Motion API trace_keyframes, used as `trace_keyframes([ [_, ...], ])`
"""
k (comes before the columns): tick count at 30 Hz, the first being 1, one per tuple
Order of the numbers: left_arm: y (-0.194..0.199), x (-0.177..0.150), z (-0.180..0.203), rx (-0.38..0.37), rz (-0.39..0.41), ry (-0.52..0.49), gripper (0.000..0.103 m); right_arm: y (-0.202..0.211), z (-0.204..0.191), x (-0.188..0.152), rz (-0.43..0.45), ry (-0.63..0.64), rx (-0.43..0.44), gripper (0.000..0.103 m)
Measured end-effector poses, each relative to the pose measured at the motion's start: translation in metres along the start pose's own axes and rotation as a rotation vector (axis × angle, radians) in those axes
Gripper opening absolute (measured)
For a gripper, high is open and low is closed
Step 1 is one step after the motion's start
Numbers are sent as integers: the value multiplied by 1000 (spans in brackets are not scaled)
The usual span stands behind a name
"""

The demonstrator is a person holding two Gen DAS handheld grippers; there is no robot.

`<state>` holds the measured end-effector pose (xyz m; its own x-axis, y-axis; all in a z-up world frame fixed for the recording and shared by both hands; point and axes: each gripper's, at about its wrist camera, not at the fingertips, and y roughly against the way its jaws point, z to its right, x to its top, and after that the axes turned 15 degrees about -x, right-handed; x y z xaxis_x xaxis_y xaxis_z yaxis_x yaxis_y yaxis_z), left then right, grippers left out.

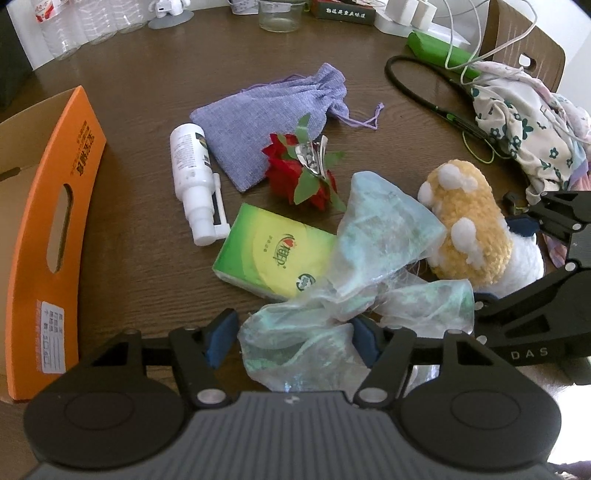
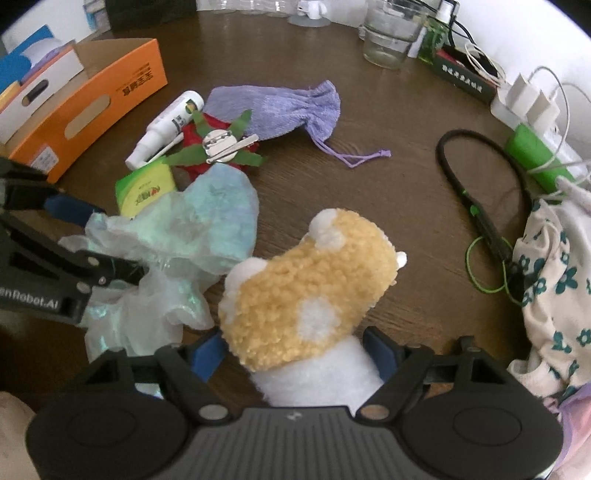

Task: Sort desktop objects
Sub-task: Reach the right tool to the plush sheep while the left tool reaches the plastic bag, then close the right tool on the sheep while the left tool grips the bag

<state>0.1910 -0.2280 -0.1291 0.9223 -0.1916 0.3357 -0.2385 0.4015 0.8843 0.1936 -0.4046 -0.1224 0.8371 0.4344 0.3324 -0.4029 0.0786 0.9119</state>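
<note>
A translucent pale-green gauze fabric (image 1: 384,229) (image 2: 192,229) lies bunched at the table's near side, and my left gripper (image 1: 293,341) (image 2: 110,240) is shut on its lower end. My right gripper (image 2: 293,354) (image 1: 498,266) is shut on the white base of a yellow-and-white plush toy (image 2: 314,291) (image 1: 469,229). Beyond them lie a green tissue pack (image 1: 273,254), partly under the gauze, a white spray bottle (image 1: 192,173), a purple drawstring pouch (image 1: 266,122) and a red flower hair clip (image 1: 303,170). An open orange cardboard box (image 1: 48,229) (image 2: 92,107) stands at the left.
On the right lie a floral cloth (image 2: 554,295), a black cable loop (image 2: 480,184), a green bar (image 2: 532,155) and white chargers (image 2: 524,99). A glass jar (image 2: 388,40) and plastic bottles (image 1: 74,26) stand along the far edge of the brown wooden table (image 2: 388,206).
</note>
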Motion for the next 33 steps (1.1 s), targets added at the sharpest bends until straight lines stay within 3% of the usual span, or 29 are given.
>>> trace_keyframes([
  [5,0,-1,0,-5,-1,2,69,-5,-4,-5,-30,5,14,103],
  [20,0,-2,0,-7,1,4,70,-4,-3,-11,-31,-40,11,103],
  [22,1,-3,-1,-7,2,6,70,-1,-2,-11,-29,-56,3,97],
  [24,1,-3,-1,-8,3,7,70,5,1,-11,-20,-86,-6,78],
  [26,1,-3,0,-7,2,3,70,8,5,-11,-18,-122,-5,70],
  [29,1,-3,0,-7,1,0,69,13,10,-15,-20,-147,4,66],
  [31,2,-4,0,-5,3,-1,64,14,8,-15,-25,-153,0,62],
  [33,4,-4,0,-3,7,-3,48,14,6,-15,-31,-160,-5,59],
])
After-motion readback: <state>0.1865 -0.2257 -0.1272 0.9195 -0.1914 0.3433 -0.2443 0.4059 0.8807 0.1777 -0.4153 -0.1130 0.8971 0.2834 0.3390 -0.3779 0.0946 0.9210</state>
